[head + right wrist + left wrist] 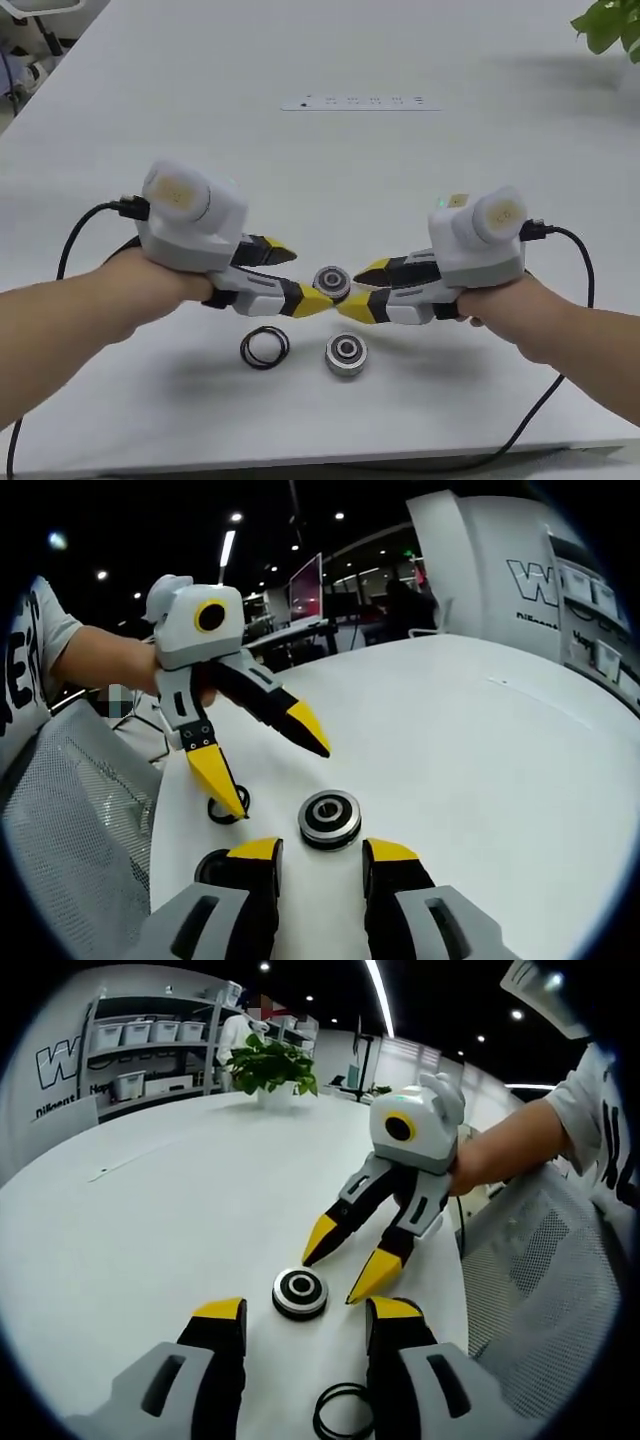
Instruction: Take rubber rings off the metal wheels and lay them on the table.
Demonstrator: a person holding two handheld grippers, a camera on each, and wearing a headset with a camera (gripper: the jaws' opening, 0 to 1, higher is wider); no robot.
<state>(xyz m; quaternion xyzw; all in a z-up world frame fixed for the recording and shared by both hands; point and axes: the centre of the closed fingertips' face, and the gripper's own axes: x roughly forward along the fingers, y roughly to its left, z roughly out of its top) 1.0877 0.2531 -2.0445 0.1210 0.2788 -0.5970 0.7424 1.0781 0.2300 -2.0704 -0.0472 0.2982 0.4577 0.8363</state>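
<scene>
- White housing, grey-and-black jaws, yellow tips on the left gripper [308, 278] and the right gripper [350, 288] alike.
- Silver with a dark inner band on the metal wheel [331, 282] and on the second wheel [346, 354].
- Plain black on the rubber rings [265, 347].
- Off-white, unpatterned, across the table [350, 170].
- Black along the cables [75, 235].
- Green on the plant leaves [607, 25].

Left claw [308, 278], right claw [352, 288] — both agape
</scene>
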